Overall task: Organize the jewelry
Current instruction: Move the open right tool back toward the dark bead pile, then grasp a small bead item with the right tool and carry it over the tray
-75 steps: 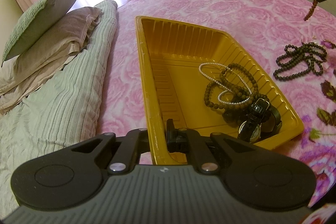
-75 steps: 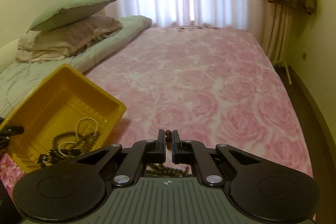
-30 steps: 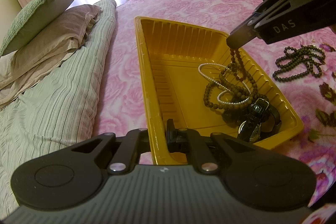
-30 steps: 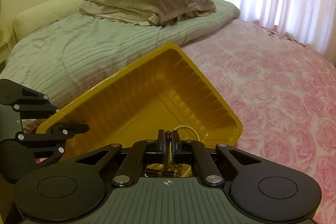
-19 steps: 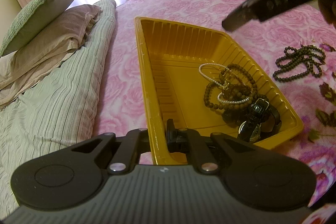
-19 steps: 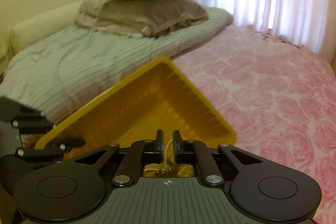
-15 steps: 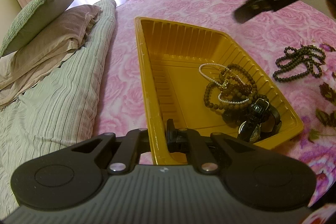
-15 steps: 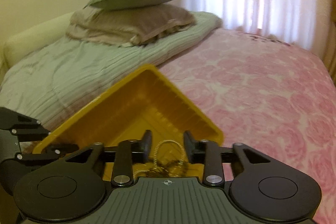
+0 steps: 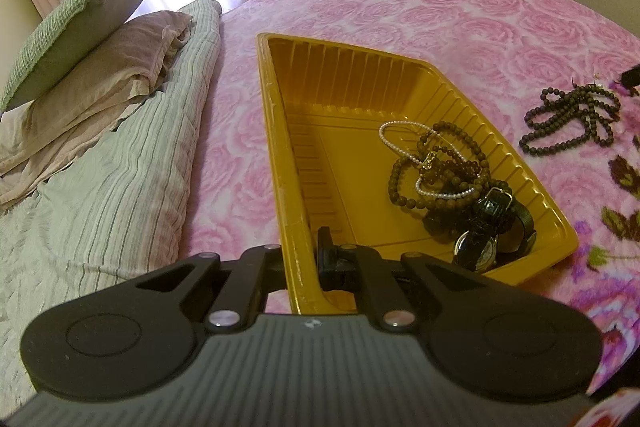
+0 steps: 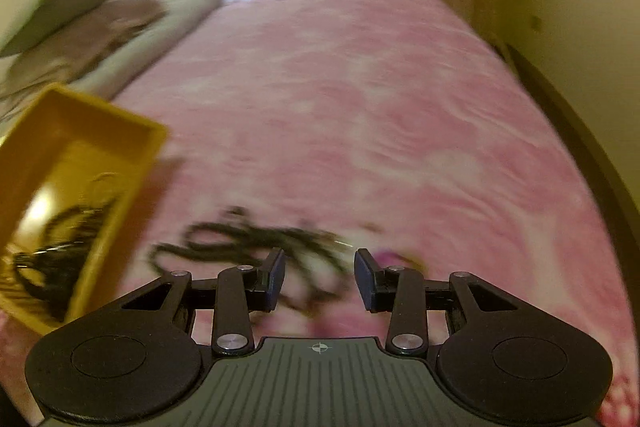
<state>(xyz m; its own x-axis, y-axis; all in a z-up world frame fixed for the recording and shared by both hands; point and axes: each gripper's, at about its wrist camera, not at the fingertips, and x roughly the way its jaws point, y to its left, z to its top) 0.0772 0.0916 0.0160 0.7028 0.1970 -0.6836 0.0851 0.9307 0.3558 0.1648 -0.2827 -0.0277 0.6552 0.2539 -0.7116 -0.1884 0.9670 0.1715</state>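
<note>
My left gripper [image 9: 310, 259] is shut on the near rim of the yellow tray [image 9: 272, 131], which rests on the pink bed. Inside the tray lie a pearl strand [image 9: 400, 125], brown bead strings [image 9: 440, 183] and a black watch [image 9: 476, 251]. A dark bead necklace [image 9: 572, 123] lies loose on the bedspread to the right of the tray. The right wrist view is blurred by motion. In it my right gripper [image 10: 320, 271] is open and empty, and hovers just over that necklace [image 10: 248, 235]. The tray [image 10: 132, 163] is off to its left.
Two stacked pillows [image 9: 80, 39] and a striped grey quilt [image 9: 120, 187] lie left of the tray. Bright curtains hang behind the bed. The pink bedspread [image 10: 380, 107] stretches ahead, and its right edge meets a dark floor and wall [image 10: 560, 99].
My right gripper let a brown bead string fall into the tray, opened its jaws, and swung right and down to the loose necklace. The left gripper and tray kept still.
</note>
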